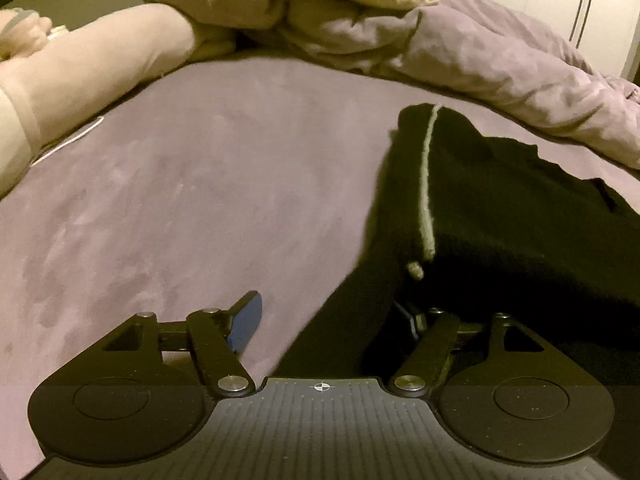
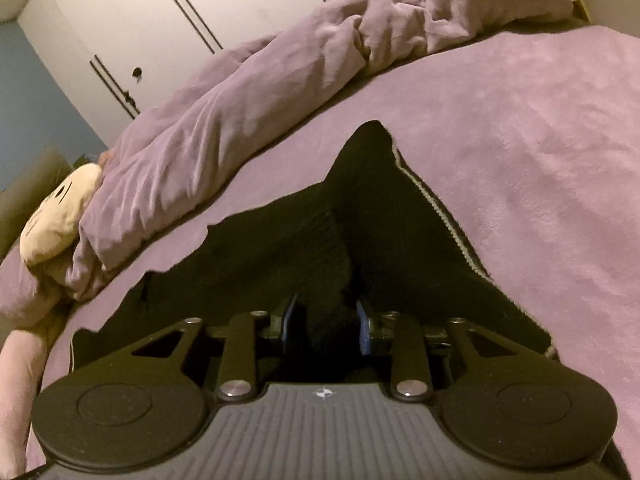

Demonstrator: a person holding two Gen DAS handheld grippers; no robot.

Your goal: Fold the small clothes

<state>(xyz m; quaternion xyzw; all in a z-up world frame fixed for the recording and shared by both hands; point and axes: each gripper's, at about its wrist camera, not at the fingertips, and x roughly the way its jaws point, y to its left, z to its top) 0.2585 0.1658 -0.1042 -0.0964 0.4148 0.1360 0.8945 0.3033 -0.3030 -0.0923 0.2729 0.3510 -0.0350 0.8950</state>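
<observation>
Left wrist view shows the black fleece garment with a pale cord-like trim lying on the flat mauve plush bedcover, with one dark fold reaching down between the spread fingers of the left gripper. Its blue-padded finger stands clear of the cloth over bare bedcover, while the other finger is partly hidden behind the garment, so the jaws are released and press on nothing. Beyond the garment a crumpled mauve duvet is heaped along the far edge. From the right wrist view, the same garment rises in a peak just ahead of the right gripper, and a bunched ridge of it sits between the two blue pads, which stand close on either side of it; whether they pinch it cannot be told.
</observation>
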